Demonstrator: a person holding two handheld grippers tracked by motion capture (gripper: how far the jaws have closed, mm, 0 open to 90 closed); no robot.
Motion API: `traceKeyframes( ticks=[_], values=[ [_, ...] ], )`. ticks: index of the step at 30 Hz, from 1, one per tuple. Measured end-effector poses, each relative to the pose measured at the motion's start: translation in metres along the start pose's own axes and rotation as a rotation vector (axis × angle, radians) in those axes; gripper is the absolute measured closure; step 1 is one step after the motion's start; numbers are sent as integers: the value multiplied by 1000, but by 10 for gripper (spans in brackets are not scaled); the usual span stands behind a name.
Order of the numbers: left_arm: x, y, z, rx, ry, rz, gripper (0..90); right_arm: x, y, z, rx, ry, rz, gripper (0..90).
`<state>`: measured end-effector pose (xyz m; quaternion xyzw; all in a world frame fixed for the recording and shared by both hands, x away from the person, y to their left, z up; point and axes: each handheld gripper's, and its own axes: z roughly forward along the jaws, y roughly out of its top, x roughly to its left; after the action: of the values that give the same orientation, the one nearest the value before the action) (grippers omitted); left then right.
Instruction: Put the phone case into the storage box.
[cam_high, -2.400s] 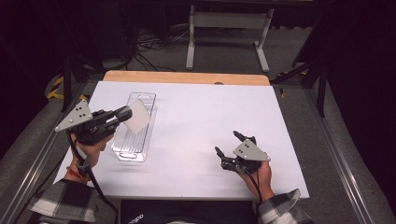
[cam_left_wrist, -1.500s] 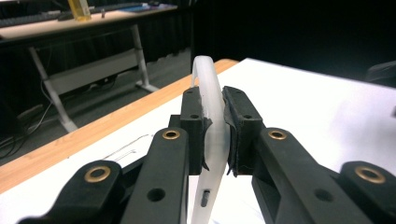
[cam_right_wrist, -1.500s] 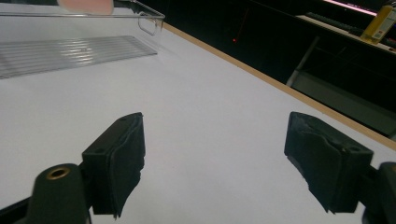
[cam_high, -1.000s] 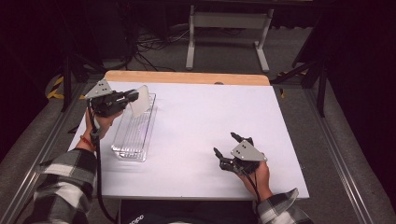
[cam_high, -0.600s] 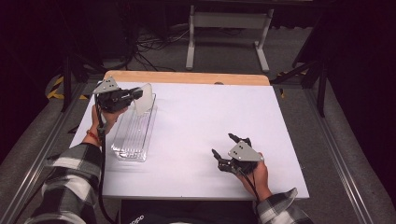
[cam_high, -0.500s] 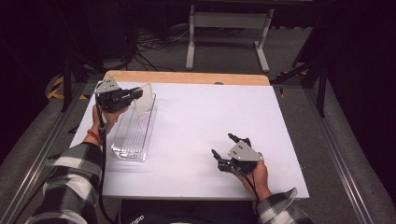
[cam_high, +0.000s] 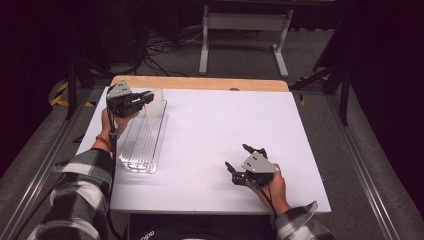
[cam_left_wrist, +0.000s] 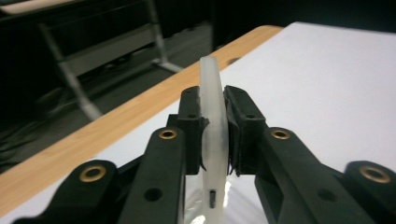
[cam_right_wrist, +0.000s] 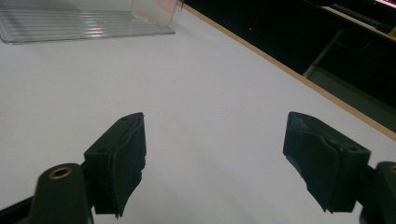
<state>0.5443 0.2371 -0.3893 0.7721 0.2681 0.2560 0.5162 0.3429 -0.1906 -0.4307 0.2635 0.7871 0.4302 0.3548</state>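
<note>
The left tongs (cam_high: 148, 97) are clamped edge-on across a thin, translucent white plate (cam_left_wrist: 214, 135), held upright over the far end of the clear ribbed tray (cam_high: 142, 145); the right tongs (cam_right_wrist: 215, 163) stand wide apart and empty, low over the white counter (cam_high: 225, 130), well to the right of the tray. The plate looks smooth and rigid and the pads (cam_left_wrist: 238, 128) grip only a narrow strip, so it could probably pivot or slip, strike the tray's hard plastic wall, and push the light tray across the counter.
</note>
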Motion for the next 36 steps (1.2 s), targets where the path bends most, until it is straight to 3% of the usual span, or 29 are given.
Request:
traceKeyframes(
  ticks=[5, 8, 12, 14, 26, 32, 36],
  values=[
    [5, -1, 1, 33, 57, 35, 703, 1, 0, 1, 4, 5, -6, 216],
    [5, -1, 3, 77, 118, 72, 632, 1, 0, 1, 4, 6, -9, 216],
    [4, -1, 5, 81, 148, 75, 596, 1, 0, 1, 2, 8, -13, 216],
    [2, -1, 9, 99, 184, 86, 561, 1, 1, 0, 2, 10, -17, 217],
    [-2, -2, 19, 109, 258, 95, 447, 2, 1, -1, -4, 16, -21, 218],
    [-7, 2, 21, 108, 332, 124, 377, 2, 1, -1, -10, 22, -22, 219],
    [-7, 2, 21, 96, 336, 103, 355, 2, 1, -2, -19, 26, -18, 221]
  ],
)
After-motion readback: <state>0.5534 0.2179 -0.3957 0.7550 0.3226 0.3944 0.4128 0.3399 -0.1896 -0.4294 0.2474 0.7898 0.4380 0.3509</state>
